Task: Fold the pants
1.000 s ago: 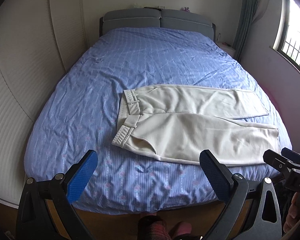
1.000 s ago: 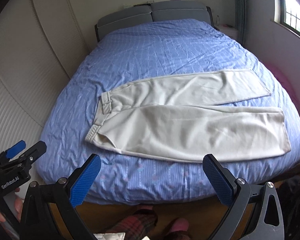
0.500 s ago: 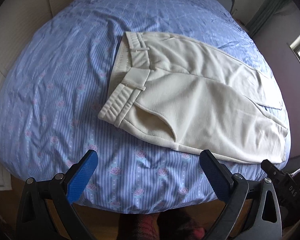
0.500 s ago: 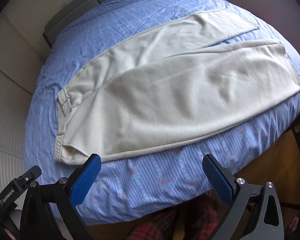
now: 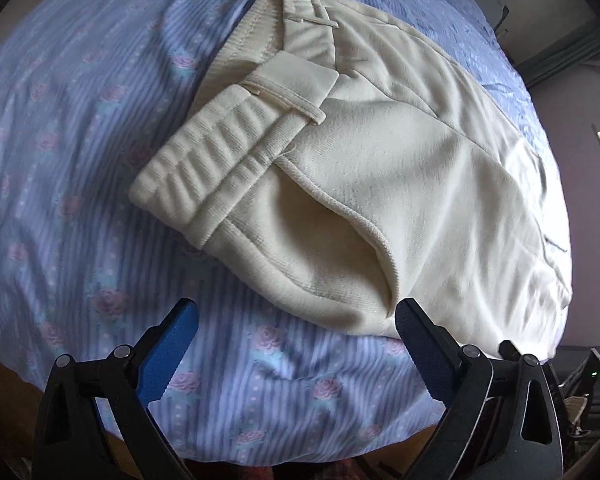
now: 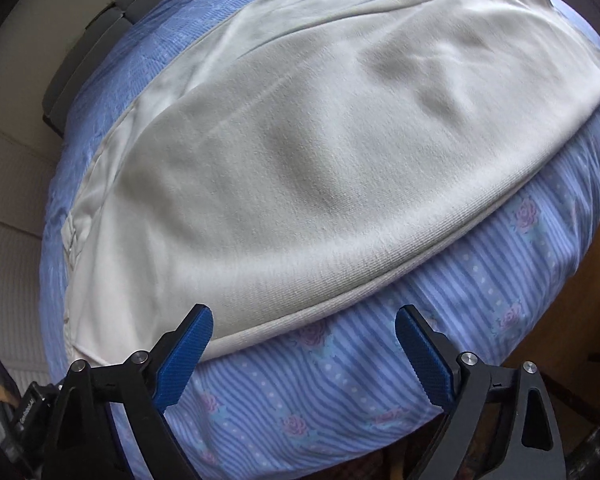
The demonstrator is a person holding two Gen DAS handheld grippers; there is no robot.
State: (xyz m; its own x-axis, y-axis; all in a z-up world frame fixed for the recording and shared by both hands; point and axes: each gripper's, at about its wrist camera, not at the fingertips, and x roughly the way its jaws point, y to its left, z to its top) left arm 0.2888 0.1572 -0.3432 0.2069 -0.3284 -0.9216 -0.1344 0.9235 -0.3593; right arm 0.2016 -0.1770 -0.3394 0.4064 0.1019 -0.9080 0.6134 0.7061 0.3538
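Observation:
Cream pants [image 5: 400, 168] lie flat on the blue bedspread [image 5: 68, 152], waistband to the left, legs running right. In the left wrist view the ribbed waistband [image 5: 204, 168] and open side pocket [image 5: 332, 248] are close. My left gripper [image 5: 296, 316] is open and empty, just above the near edge of the pants at the hip. In the right wrist view the near leg of the pants [image 6: 320, 160] fills the frame. My right gripper [image 6: 304, 320] is open and empty, over the leg's near seam edge [image 6: 340, 296].
The floral striped bedspread [image 6: 480, 280] drops off at the bed's near edge, with wooden floor [image 6: 580, 280] beyond. The grey headboard [image 6: 96, 36] and cream padded wall [image 6: 8, 184] lie at the far left. The other gripper's body [image 6: 24, 412] shows at lower left.
Both grippers have dropped down and forward close to the pants, the left toward the waistband and pocket, the right toward the near leg's edge. Both stay open.

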